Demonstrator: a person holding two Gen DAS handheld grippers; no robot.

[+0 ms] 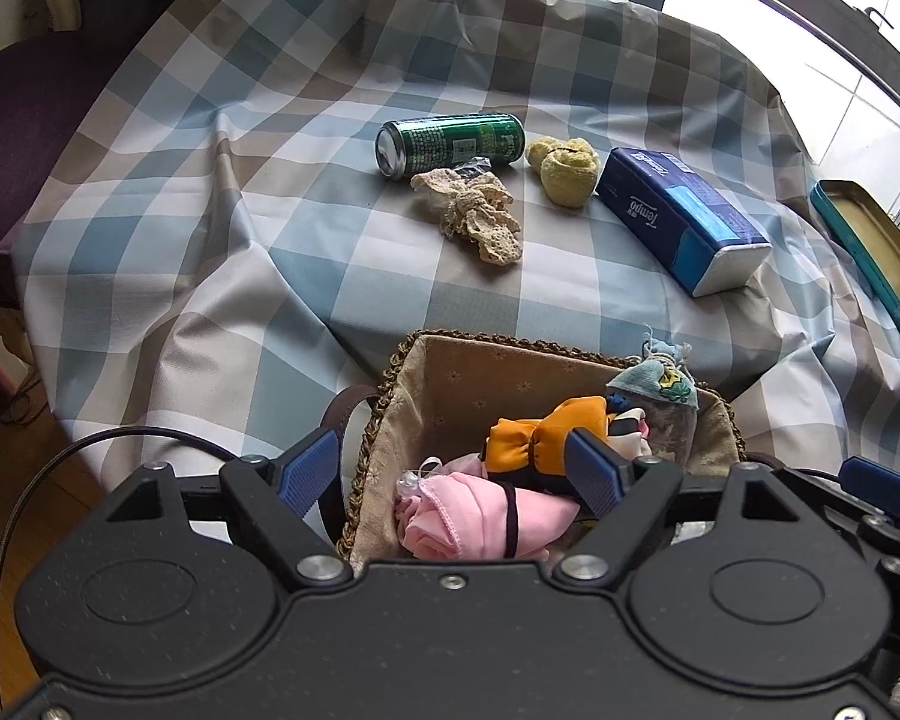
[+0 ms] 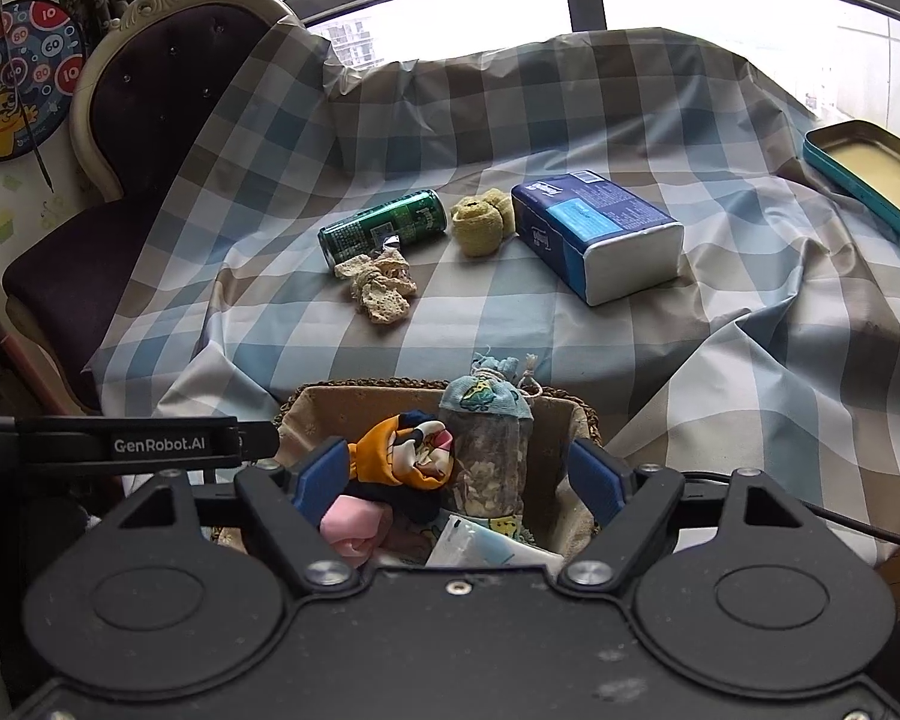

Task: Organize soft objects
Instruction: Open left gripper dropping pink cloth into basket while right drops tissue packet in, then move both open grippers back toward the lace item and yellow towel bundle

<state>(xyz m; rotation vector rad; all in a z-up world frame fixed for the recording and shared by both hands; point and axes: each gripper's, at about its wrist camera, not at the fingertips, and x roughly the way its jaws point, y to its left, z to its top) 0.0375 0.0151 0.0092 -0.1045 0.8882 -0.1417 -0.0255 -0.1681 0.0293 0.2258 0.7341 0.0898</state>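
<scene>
A woven basket [image 1: 426, 378] [image 2: 306, 405] at the table's near edge holds a pink cloth [image 1: 474, 522] [image 2: 348, 525], an orange bow [image 1: 540, 438] [image 2: 402, 456] and a sachet pouch with a blue top [image 1: 660, 396] [image 2: 486, 438]. A beige lace bow [image 1: 468, 210] [image 2: 381, 285] and a yellow knitted piece [image 1: 564, 171] [image 2: 480, 222] lie on the checked cloth beyond. My left gripper [image 1: 450, 468] is open and empty above the basket. My right gripper [image 2: 459, 474] is open and empty above it too.
A green can [image 1: 450, 144] [image 2: 384, 228] lies on its side by the lace bow. A blue tissue pack [image 1: 684, 216] [image 2: 600, 234] sits right of the yellow piece. A teal tin lid [image 1: 870, 246] [image 2: 870, 174] lies at the far right. A purple chair [image 2: 150, 138] stands left.
</scene>
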